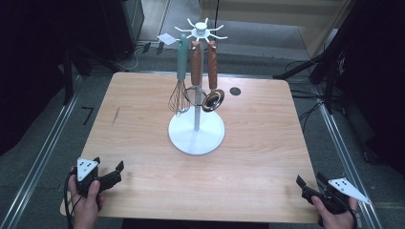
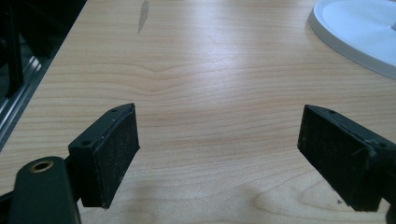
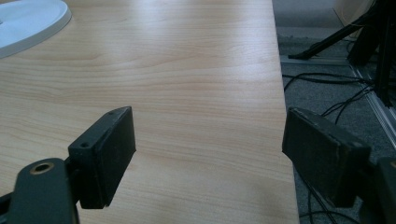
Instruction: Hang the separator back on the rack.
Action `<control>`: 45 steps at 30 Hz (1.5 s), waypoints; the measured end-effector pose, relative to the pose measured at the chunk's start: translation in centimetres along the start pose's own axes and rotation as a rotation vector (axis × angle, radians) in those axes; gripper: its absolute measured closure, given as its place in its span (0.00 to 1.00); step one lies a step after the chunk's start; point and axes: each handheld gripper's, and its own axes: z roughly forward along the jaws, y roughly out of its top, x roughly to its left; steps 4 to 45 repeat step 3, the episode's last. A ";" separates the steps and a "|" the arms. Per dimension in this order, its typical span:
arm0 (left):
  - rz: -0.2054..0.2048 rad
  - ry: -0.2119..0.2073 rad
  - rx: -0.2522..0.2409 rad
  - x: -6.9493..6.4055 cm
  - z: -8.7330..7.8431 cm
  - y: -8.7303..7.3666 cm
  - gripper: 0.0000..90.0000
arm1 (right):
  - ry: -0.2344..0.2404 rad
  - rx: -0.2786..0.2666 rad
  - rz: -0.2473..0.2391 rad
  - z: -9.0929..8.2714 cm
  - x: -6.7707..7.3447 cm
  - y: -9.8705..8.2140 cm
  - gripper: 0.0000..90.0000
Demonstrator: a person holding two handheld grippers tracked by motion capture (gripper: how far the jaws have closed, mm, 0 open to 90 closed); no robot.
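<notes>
High view: utensil stand (image 1: pixel 196 131) at table (image 1: pixel 143 143) centre, carrying whisk (image 1: pixel 179 90) and two wooden-handled tools; left gripper (image 1: pixel 109 174) near-left corner, right gripper (image 1: pixel 308 187) near-right corner. Left gripper view: jaws apart, empty. Right gripper view: jaws apart, over right edge.

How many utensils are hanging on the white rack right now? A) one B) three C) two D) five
B: in the high view three hang from the rack: a teal-handled whisk and two wooden-handled utensils, side by side off the top hooks.
</notes>
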 end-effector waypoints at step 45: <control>-0.017 0.002 0.002 0.2 0.0 0.0 0.15 | -0.007 0.001 0.014 0.0 -0.1 0.0 0.20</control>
